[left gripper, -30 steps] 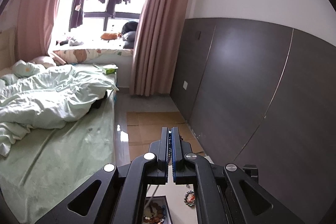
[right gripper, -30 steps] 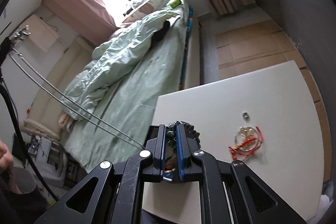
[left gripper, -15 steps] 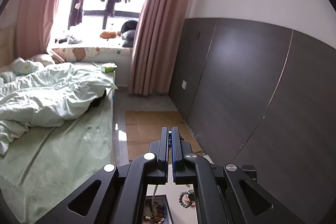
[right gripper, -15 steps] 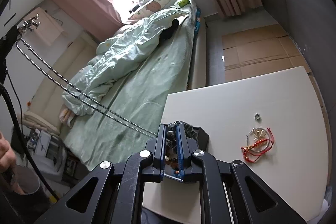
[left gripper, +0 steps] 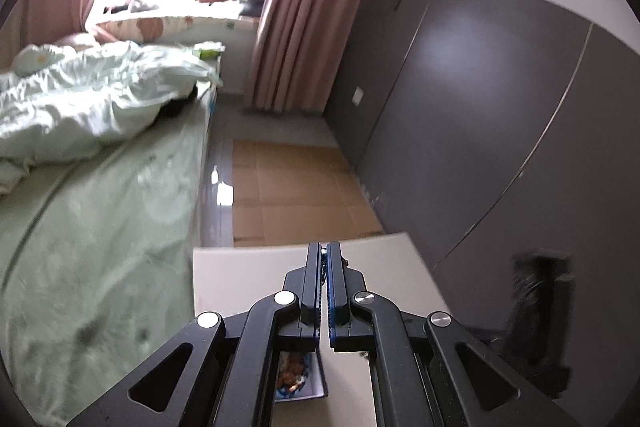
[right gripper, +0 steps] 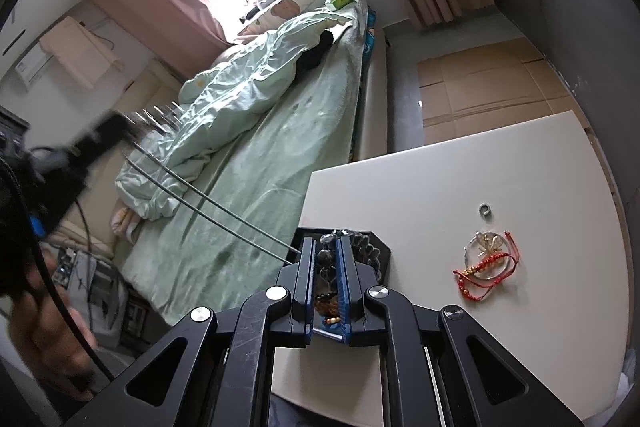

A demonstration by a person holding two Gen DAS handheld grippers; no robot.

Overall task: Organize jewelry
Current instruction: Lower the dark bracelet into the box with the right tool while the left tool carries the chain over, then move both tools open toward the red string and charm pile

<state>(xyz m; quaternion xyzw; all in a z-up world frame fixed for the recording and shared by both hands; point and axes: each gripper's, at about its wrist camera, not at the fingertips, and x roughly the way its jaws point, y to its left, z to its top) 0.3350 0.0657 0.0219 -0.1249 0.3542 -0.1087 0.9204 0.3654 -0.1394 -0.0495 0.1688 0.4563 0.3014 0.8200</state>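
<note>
**Inspector A:** Left gripper (left gripper: 324,251): jaws drawn nearly together, with a thin dark beaded strand pinched in the slit between the blue pads. In the right wrist view the same gripper (right gripper: 120,125), blurred, holds a silver chain (right gripper: 212,207) that runs taut in two strands from its tip down to the black jewelry tray (right gripper: 382,249).

**Inspector B:** Confirmed. Right gripper (right gripper: 325,251): jaws narrow, a gap remaining. Dark beads and brown pieces show in that gap, but I cannot tell whether the pads clamp them or merely frame the tray contents behind.

**Inspector A:** Tray position?

**Inspector B:** Directly at and beneath the right jaws, at the near-left part of the white table (right gripper: 440,179). In the left wrist view a tray (left gripper: 316,385) with brown and blue beads appears below the left jaws, behind the linkage.

**Inspector A:** Loose items?

**Inspector B:** To the right of the right jaws, apart from the tray: a red cord bracelet (right gripper: 486,267) overlapping a clear ring with a pale charm (right gripper: 486,245). Just beyond those, a small silver ring (right gripper: 485,209), lying separate.

**Inspector A:** Surroundings: a bed with green bedding (left gripper: 100,207) left of the jaws, cardboard (left gripper: 296,199) on the floor ahead.
</note>
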